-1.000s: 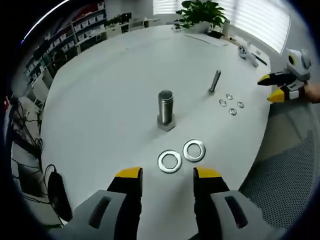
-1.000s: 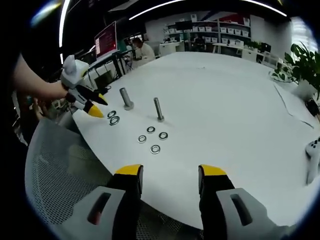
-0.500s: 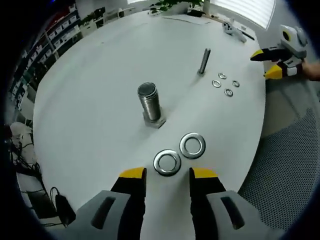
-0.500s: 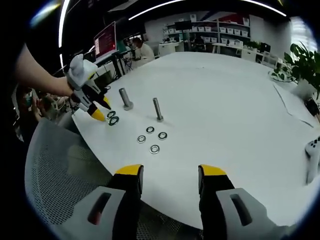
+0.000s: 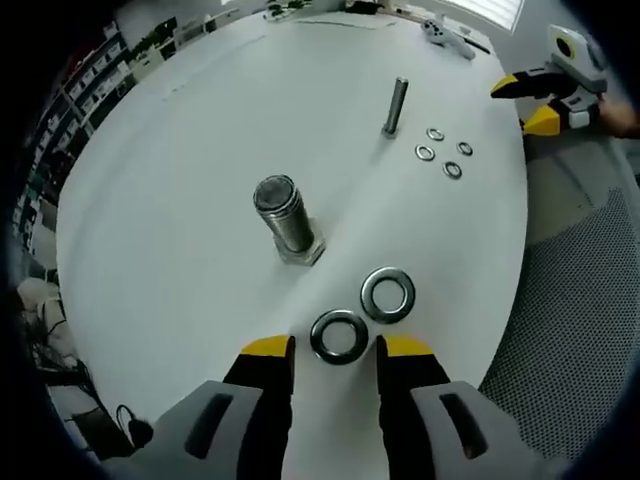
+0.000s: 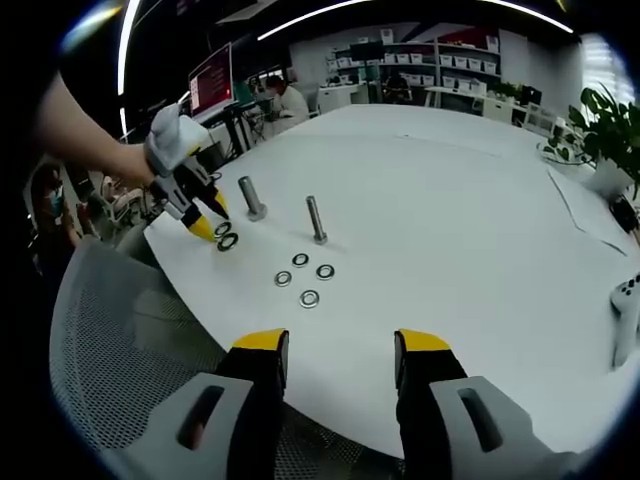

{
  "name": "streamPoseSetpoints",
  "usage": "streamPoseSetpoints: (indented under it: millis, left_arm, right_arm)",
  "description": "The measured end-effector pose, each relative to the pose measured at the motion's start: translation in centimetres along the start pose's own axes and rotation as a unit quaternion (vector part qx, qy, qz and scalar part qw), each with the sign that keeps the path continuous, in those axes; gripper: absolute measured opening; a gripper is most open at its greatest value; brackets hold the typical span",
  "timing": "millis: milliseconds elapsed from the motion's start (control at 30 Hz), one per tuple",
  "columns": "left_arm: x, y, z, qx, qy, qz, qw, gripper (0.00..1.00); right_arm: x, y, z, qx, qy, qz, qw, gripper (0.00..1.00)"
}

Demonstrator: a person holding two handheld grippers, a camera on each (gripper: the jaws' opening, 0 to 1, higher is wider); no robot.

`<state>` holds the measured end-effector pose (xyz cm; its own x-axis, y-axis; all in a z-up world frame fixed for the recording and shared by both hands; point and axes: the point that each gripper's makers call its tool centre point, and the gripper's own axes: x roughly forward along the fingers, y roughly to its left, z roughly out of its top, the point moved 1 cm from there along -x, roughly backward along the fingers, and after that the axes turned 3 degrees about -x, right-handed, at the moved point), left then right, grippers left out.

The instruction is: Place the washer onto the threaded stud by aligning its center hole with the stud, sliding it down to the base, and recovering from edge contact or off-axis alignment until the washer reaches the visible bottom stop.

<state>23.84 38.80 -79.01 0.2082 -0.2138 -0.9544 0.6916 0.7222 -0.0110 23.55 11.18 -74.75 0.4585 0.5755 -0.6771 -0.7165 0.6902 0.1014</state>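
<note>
Hovering low over the white table [image 5: 180, 180], the left gripper [image 5: 333, 348] has its yellow-tipped jaws spread apart at the bottom centre of the left gripper view, with a large washer [image 5: 338, 336] lying flat on the table between the tips; whether they touch it cannot be told. A second large washer [image 5: 388, 294] lies just beside it, up and to the right. The thick threaded stud [image 5: 285, 219] stands on its hex base near the frame's centre, above and left of both washers. Farther up, a thin bolt [image 5: 395, 105] stands beside four small washers [image 5: 440, 152]. In the right gripper view, the right gripper [image 6: 337, 345] sits unclenched and empty at the bottom centre.
</note>
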Motion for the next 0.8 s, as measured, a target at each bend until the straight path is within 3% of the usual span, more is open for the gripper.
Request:
streamPoseSetpoints:
  millis: [400, 800]
  left_arm:
    - [0.15, -0.50, 0.22, 0.045, 0.046, -0.008, 0.9979, 0.26]
    - [0.20, -0.37, 0.18, 0.060, 0.072, -0.012, 0.9956, 0.21]
  right_arm:
    - [-0.06, 0.16, 0.19, -0.002, -0.004, 0.006, 1.0000, 0.46]
    - [-0.04, 0.23, 0.11, -0.001, -0.003, 0.009, 1.0000, 0.46]
